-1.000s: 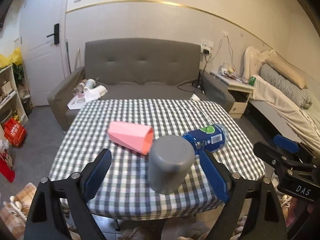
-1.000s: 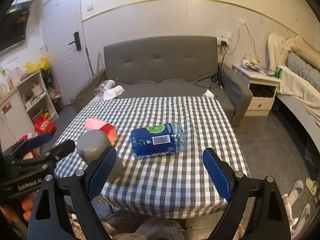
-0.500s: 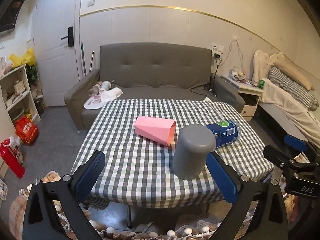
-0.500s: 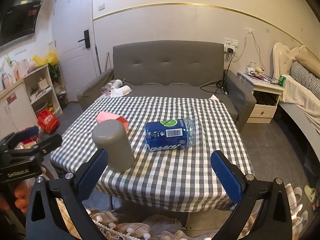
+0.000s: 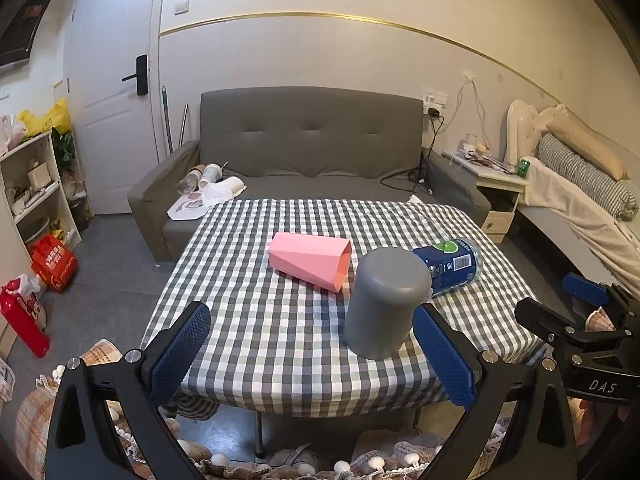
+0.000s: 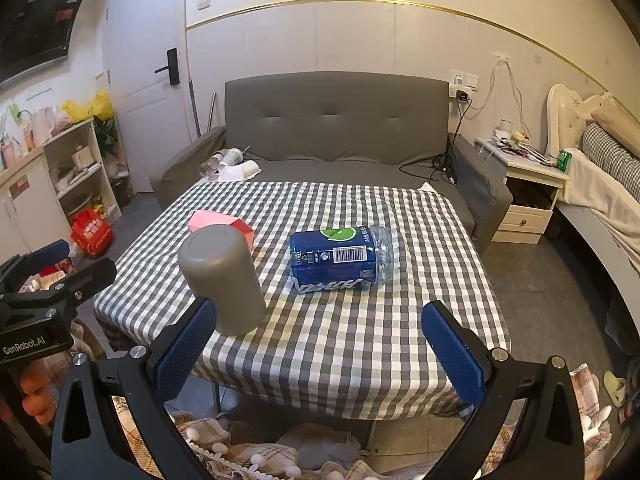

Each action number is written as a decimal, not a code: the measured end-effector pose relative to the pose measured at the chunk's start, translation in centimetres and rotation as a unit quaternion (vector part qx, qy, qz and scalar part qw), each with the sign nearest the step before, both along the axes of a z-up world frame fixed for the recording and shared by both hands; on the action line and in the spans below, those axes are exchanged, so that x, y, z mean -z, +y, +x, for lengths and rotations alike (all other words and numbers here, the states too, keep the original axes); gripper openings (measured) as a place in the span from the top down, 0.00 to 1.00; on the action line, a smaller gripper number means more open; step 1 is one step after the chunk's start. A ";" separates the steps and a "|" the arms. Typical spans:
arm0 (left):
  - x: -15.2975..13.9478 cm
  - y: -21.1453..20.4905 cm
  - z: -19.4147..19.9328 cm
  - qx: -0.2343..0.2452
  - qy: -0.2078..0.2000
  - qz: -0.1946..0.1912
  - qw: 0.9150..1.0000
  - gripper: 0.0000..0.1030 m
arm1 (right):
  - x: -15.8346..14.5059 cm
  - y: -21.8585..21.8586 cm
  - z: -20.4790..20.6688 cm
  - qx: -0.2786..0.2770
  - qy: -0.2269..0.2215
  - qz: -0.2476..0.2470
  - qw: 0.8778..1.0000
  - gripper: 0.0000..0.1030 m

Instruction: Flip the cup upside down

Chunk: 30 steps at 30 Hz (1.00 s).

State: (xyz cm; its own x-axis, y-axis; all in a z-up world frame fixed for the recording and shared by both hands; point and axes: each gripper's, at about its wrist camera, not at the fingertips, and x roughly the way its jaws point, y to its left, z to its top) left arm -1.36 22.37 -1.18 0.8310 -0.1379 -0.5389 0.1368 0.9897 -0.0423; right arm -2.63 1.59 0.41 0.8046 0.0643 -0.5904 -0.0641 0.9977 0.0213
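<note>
A grey cup (image 5: 385, 302) stands upside down, base up, near the front edge of the checked table (image 5: 280, 332); it also shows in the right wrist view (image 6: 222, 280). My left gripper (image 5: 312, 354) is open and empty, held off the table's front edge, with the cup ahead of its right finger. My right gripper (image 6: 318, 344) is open and empty, also off the front edge, with the cup just beyond its left finger. Each gripper shows at the side of the other's view.
A pink cup (image 5: 310, 260) lies on its side mid-table. A blue labelled bottle (image 6: 340, 258) lies on its side to its right. A grey sofa (image 5: 308, 152) stands behind the table, a shelf at left, a nightstand and bed at right.
Both grippers have drawn back from the table and risen a little, so the grey cup and table look farther away. The cup stays standing base up.
</note>
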 end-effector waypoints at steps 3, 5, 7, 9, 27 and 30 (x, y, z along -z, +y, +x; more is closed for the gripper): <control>0.1 0.1 0.1 0.000 0.003 -0.001 1.000 0.00 | 0.1 0.1 0.0 0.000 0.001 -0.001 1.000 0.00; 0.1 0.1 0.1 0.001 0.003 -0.002 1.000 0.00 | 0.1 0.0 0.0 0.001 0.001 0.000 1.000 0.00; 0.2 0.1 0.2 0.002 0.005 -0.001 1.000 0.00 | 0.1 0.0 0.0 0.000 0.002 0.000 1.000 0.00; 0.2 0.2 0.2 0.002 0.005 -0.002 1.000 0.00 | 0.2 0.0 0.0 0.000 0.004 -0.001 1.000 0.00; 0.1 0.5 0.1 -0.005 0.004 -0.005 1.000 0.00 | 0.7 0.1 0.2 0.002 0.012 -0.004 1.000 0.00; 0.1 0.5 0.1 -0.005 0.003 -0.005 1.000 0.00 | 0.8 0.0 0.2 0.002 0.012 -0.004 1.000 0.00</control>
